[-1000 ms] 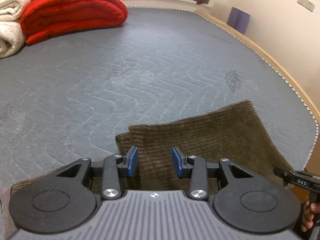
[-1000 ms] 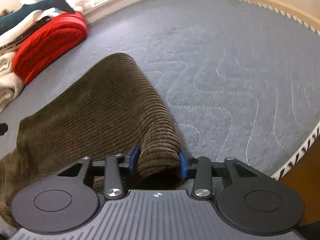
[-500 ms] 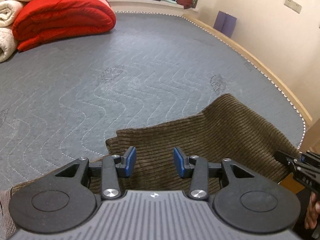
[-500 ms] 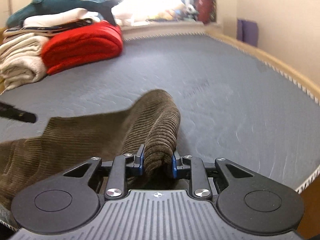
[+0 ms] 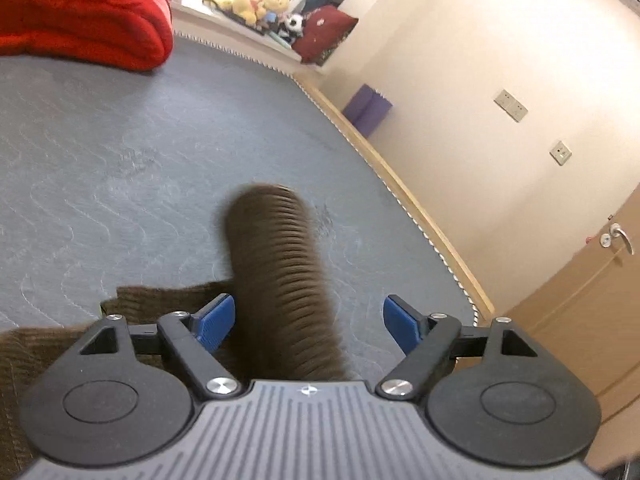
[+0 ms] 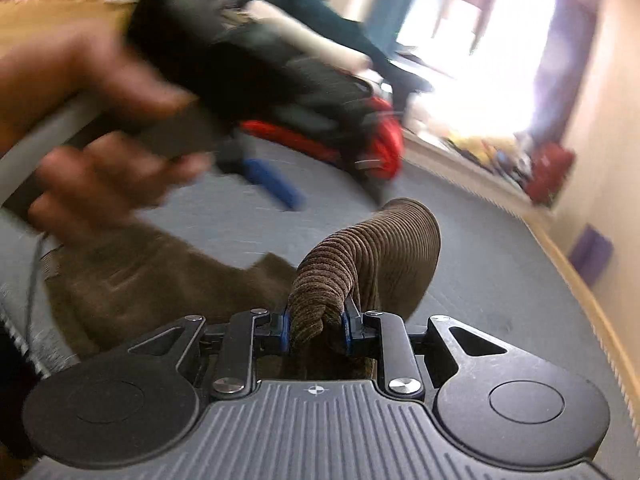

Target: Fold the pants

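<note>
The brown corduroy pants [image 5: 280,264] lie on the grey mattress [image 5: 120,160], with one end lifted into a rolled-over fold. My right gripper [image 6: 316,328] is shut on that fold [image 6: 372,240] and holds it above the bed. In the left wrist view the raised fold runs, blurred, between the jaws of my left gripper [image 5: 306,326]. These jaws are opening and stand wide; neither blue pad [image 5: 400,328] presses the cloth. The right wrist view shows a blurred hand [image 6: 100,140] holding the left gripper above the flat part of the pants [image 6: 140,280].
A red quilt [image 5: 80,20] lies folded at the far left of the mattress. Plush toys [image 5: 248,0] sit on the sill behind it. The bed's wooden edge [image 5: 400,184] curves along the right, with a purple box [image 5: 366,110], the wall and a door [image 5: 580,300] beyond.
My left jaws have spread wide and that gripper has lifted and tilted up. The right gripper rolled and swung the held fold leftward, so the fold now lies between the left jaws.
</note>
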